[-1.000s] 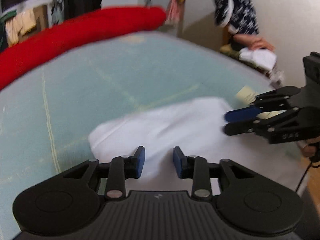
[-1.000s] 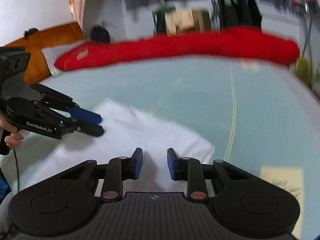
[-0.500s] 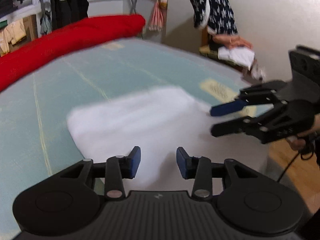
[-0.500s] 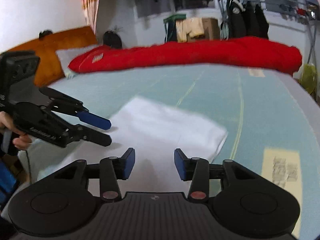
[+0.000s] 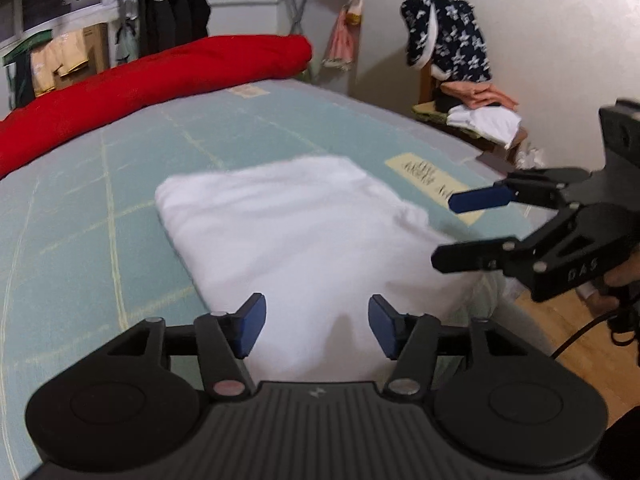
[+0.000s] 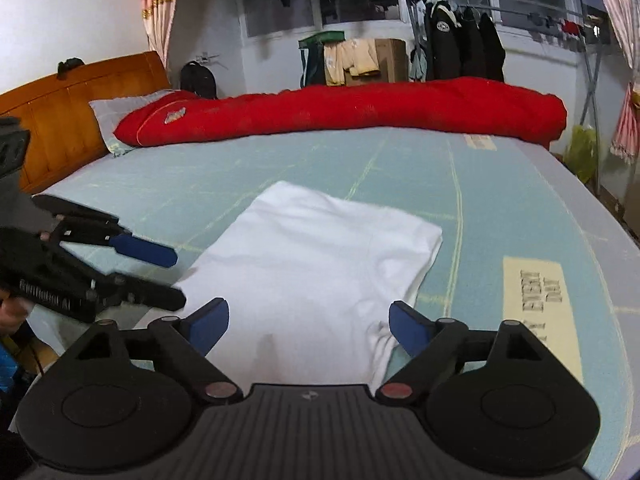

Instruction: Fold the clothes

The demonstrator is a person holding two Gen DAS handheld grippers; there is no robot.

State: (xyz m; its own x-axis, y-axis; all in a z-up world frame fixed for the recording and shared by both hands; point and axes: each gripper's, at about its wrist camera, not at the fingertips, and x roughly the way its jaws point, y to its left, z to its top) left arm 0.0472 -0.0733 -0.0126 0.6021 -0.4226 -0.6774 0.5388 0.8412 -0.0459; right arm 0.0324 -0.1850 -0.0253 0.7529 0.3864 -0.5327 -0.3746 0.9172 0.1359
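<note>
The folded white garment (image 6: 316,264) lies flat on the bed (image 6: 500,184), long axis running from the near edge toward the red quilt (image 6: 340,114). Only the left wrist view shows a chair (image 5: 460,92) piled with clothes; only the right shows the wooden headboard (image 6: 60,120). The left hand-held gripper (image 5: 316,330) and right hand-held gripper (image 6: 308,326) have just been opening; both stand spread, pinching nothing, above the garment's near end.

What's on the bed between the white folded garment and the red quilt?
Nothing: bare blue sheet with faint stitched lines between the white garment and the red quilt, clearest in the right wrist view.
</note>
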